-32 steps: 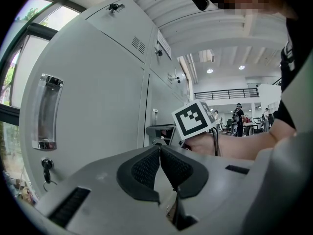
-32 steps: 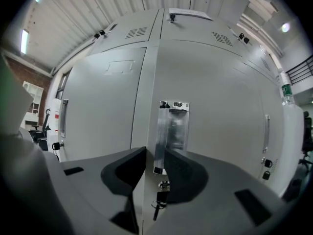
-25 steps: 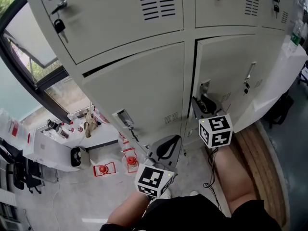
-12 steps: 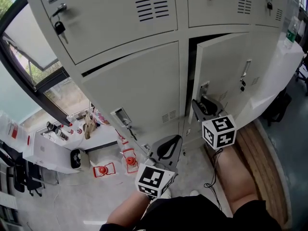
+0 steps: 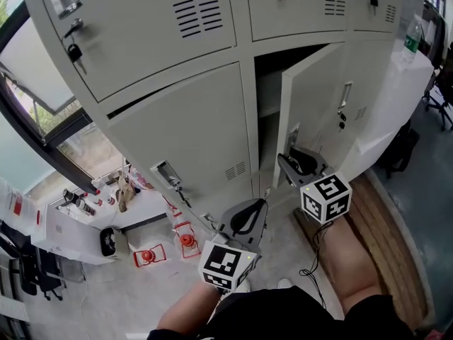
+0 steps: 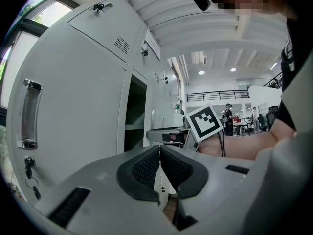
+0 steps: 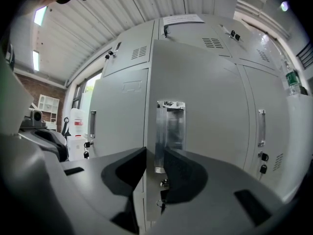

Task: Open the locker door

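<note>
Locker door (image 5: 311,112) stands ajar in the grey bank of lockers (image 5: 177,126), with the right gripper (image 5: 291,160) jaws clamped on its handle (image 7: 169,131). Left gripper (image 5: 245,214) jaws are pressed together and empty, above the pale floor (image 5: 106,310) near a window (image 5: 32,66).

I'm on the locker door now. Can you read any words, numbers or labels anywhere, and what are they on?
None can be read.
Paper sheet atop the lockers: print too small.
Bottle, green label: blurred.
White container, red label: too small.
Locker door, top of its handle: tiny marks, unreadable.
</note>
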{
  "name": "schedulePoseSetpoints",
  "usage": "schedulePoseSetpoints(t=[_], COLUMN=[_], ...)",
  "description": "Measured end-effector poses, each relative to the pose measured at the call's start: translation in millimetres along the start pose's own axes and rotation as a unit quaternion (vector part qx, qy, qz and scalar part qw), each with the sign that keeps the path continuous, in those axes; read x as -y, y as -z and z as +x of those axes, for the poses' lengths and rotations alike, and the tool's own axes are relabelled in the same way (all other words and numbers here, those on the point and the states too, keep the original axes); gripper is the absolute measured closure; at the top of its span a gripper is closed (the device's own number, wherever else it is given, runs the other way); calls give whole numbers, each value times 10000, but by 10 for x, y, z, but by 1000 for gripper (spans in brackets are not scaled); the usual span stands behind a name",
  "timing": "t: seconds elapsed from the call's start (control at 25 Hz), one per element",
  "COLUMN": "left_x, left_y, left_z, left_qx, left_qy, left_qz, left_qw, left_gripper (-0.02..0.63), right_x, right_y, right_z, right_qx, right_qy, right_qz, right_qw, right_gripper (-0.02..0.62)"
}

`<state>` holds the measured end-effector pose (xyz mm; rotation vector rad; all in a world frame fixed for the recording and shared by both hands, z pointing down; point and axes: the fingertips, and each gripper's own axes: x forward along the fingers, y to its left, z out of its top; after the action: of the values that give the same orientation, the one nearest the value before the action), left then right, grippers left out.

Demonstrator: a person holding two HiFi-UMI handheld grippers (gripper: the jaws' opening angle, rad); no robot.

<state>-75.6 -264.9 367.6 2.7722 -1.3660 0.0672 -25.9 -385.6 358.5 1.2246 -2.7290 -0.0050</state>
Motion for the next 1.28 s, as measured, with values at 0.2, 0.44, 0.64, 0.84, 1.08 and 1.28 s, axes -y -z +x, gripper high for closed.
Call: schedulePoseSetpoints(t=[0.2,0.44,0.64,0.84,1.08,1.28], left_x=[126,264,383,533,694,809], left_y=[-10,0,-8,14,-1,2], left_z=[32,66,155,252,326,367], left_qx=[10,-8,-6,-27,-7,1], left_qy=[109,268,438,679,950,1145], left_qz=[-17,18,-6,25,36,24], left_qw=[9999,9996,9990,9977,9955,9934], left_gripper=[584,584,584,584,584,584], right_x=[19,49,101,176,280,383], right_y=[24,55,73,107,143,171], right_z=[-166,-389,-571,-766,-1029,-1231], right_qx=[36,116,145,130,79,75], right_qy=[-170,-344,-293,-132,195,595], right_qz=[-16,-54,-102,-148,-207,-188], right_qw=[9998,9993,9994,9997,9996,9980], right_gripper=[433,430,425,416,419,428])
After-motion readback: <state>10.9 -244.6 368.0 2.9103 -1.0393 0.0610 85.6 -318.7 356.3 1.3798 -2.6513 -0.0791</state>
